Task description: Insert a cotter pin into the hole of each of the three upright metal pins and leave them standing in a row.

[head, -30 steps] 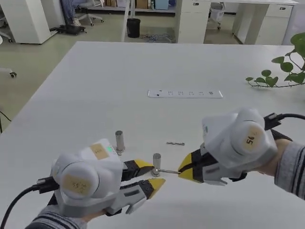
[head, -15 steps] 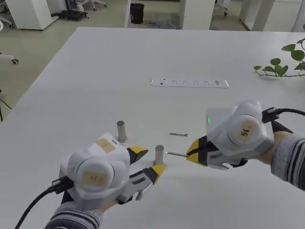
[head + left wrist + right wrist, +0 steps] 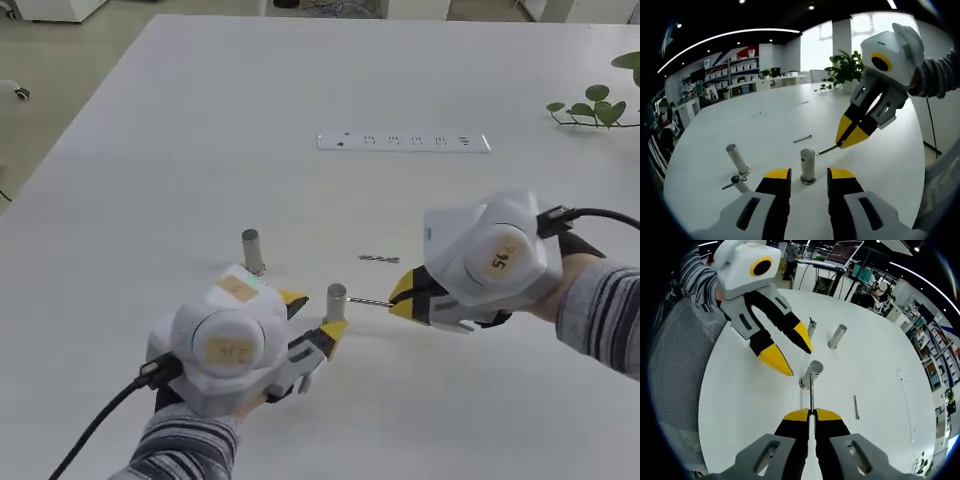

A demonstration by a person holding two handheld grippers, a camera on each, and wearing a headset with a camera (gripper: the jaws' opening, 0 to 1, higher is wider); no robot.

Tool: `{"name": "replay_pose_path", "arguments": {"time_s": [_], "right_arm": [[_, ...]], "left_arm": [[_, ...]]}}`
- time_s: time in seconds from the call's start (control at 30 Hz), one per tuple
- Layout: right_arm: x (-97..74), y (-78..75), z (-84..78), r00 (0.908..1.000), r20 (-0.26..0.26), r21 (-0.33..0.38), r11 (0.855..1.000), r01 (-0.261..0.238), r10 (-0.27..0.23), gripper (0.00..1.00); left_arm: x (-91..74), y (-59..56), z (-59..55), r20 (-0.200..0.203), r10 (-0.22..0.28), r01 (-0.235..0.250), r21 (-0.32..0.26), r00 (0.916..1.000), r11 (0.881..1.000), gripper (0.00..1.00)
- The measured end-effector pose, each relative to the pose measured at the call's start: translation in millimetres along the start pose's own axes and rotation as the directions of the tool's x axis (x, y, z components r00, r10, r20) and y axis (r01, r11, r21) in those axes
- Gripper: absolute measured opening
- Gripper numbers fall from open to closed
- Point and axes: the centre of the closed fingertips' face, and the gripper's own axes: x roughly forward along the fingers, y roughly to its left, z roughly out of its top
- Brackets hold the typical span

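Risk: cotter pin (image 3: 372, 301), clamped in right hand-held gripper (image 3: 400, 297) w/ tip at top of middle upright metal pin (image 3: 336, 303) on tabletop (image 3: 200, 150), may miss hole & topple it, since left hand-held gripper (image 3: 315, 315) jaws sit apart, not gripping.

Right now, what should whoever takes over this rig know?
Left gripper open, jaws flanking the middle metal pin.
Right gripper shut on the held cotter pin, tip at that pin's top; entry unclear.
Done: the finished metal pin carries its cotter.
Left: seat this one, then fit the spare cotter pin lying on the table into the bare metal pin.
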Motion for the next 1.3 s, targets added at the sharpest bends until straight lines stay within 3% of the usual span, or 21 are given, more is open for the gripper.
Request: {"name": "replay_pose_path", "arguments": {"time_s": [0.63,1.0,1.3], "right_arm": [[3.8,-8.9,0.8,0.9998,0.003,-0.018,1.000,-0.022,0.022,0.00],[0.3,-2.1,20.1,0.9973,0.037,-0.039,0.997,-0.063,0.064,0.00],[3.2,-1.4,24.2,0.9978,0.038,-0.050,0.997,-0.052,0.054,0.00]], "left_arm": [[31.9,1.2,-10.6,-0.028,0.020,-0.023,-0.117,0.9994,0.993,0.18],[34.9,-1.6,-14.2,-0.030,0.022,-0.026,-0.141,0.9993,0.990,0.13],[35.0,-0.1,-14.6,-0.034,0.038,-0.042,-0.125,0.9987,0.991,0.10]]}}
